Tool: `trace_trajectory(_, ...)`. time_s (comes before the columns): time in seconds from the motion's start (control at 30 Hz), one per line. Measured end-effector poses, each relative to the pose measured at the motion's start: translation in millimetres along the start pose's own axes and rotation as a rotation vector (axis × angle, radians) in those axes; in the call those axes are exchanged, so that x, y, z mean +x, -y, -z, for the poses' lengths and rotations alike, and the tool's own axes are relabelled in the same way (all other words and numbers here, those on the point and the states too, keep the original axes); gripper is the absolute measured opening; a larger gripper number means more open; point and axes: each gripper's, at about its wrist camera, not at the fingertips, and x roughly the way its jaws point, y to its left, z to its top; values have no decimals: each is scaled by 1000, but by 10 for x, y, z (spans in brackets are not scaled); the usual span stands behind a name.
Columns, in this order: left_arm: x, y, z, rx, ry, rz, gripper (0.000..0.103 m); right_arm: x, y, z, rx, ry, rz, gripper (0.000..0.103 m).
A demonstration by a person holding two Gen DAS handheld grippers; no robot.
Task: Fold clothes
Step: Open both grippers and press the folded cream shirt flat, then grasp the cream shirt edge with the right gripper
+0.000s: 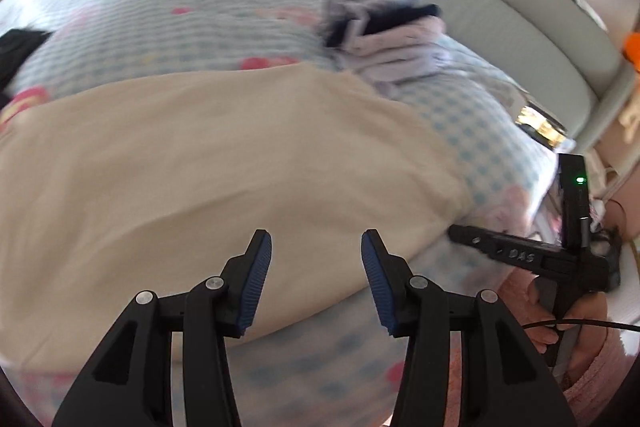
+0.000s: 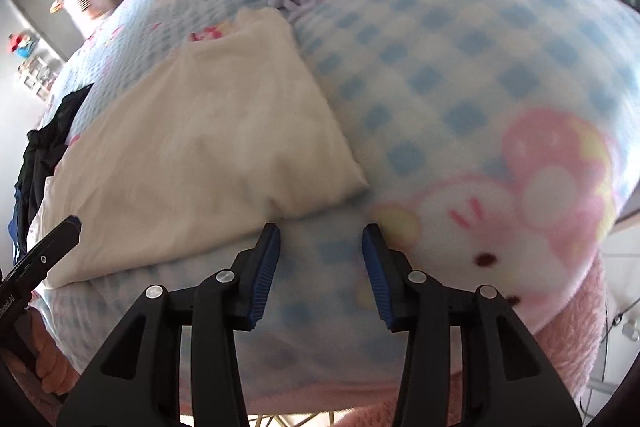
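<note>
A bed covered by a fleecy blue-and-white checked blanket with pink cartoon prints (image 2: 460, 75) fills both views. A padded grey headboard (image 1: 500, 23) curves at two o'clock. A dark grey door (image 2: 44, 23) stands in the white wall at ten o'clock, in bright daylight.

Folded garment (image 1: 200, 163) on blanket (image 1: 480, 131), clothes pile (image 1: 384, 31) behind it to the right, headboard (image 1: 500, 15) beyond

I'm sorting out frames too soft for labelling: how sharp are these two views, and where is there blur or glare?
Left wrist view: the left gripper is crisp, the cream garment and checked blanket smeared; the window top left is blown out. Right wrist view: the right gripper is sharp, the blanket's checks and cartoon print soft; fisheye bulges both.
</note>
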Motion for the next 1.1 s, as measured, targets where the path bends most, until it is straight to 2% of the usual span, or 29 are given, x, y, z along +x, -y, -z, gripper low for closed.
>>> trace_trajectory(0.1,204,45,-10,-6,-46,-10,49,13,17,-28,25,-1,-23,45)
trace_trajectory(0.17,339,75,-17,-9,-77,-17,49,39,18,-60,39,-1,-45,52)
trace_trajectory(0.33,519,89,64,-26,-123,-51,48,105,19,-141,76,-1,-98,52)
trace_trajectory(0.37,510,84,63,-31,-122,-46,48,118,20,-157,84,-1,-109,50)
trace_trajectory(0.4,496,78,57,-35,-120,-39,48,131,20,-173,91,-1,-120,36)
trace_trajectory(0.47,469,67,45,-44,-116,-25,48,157,21,-205,106,-1,-141,22)
trace_trajectory(0.5,456,62,39,-49,-114,-18,49,150,-18,-209,87,7,-130,17)
trace_trajectory(0.6,416,46,21,-63,-108,3,49,51,-173,-151,-16,54,-38,10)
trace_trajectory(0.73,362,24,-4,-81,-100,31,49,-25,-196,-104,-82,77,37,10)
trace_trajectory(0.77,360,16,-33,-91,-100,45,49,-53,-182,-107,-86,86,31,10)
trace_trajectory(0.83,361,0,-101,-111,-98,76,49,-43,-78,-131,-39,72,-51,11)
trace_trajectory(0.87,361,-8,-135,-122,-98,91,49,-22,-27,-145,-7,59,-103,19)
trace_trajectory(0.9,361,-16,-168,-132,-97,106,49,-2,24,-159,25,45,-154,35)
trace_trajectory(0.93,361,-24,-202,-142,-96,122,49,13,47,-174,41,41,-181,37)
trace_trajectory(0.97,361,-32,-236,-152,-96,137,49,21,28,-193,33,51,-172,35)
trace_trajectory(1.07,361,-56,-337,-183,-94,183,49,44,-32,-247,8,83,-143,10)
trace_trajectory(1.1,362,-64,-371,-194,-93,198,49,14,-86,-261,-18,111,-127,8)
